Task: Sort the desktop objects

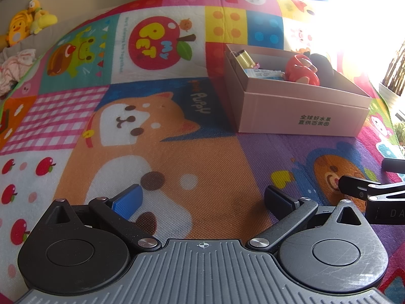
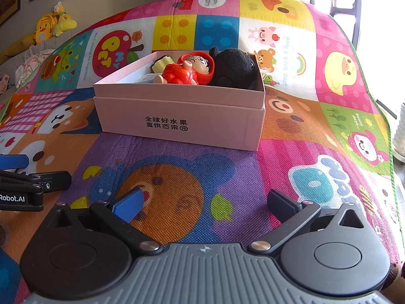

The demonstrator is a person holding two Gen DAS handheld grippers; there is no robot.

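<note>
Left hand-held gripper [image 1: 202,202] released, empty, low over mat [image 1: 177,139]; right hand-held gripper [image 2: 205,204] likewise released, empty. Pink box [image 2: 182,116] on mat holds red doll [image 2: 187,72], black plush [image 2: 231,69], gold cylinder [image 1: 244,59]

Ahead of both grippers the patchwork cartoon-print play mat [image 2: 177,177] lies bare — open room right up to the front wall of the pink cardboard box [image 2: 182,124]. The box is the one obstacle on the mat. Its open top is crowded: a red-hooded plastic doll figure [image 2: 188,72] and a black plush toy [image 2: 231,69] rise to or above the rim, leaving free space only along the left inner wall. The left gripper [image 1: 202,200] and right gripper [image 2: 205,202] sit close side by side, each with its fingers spread apart around nothing.
</note>
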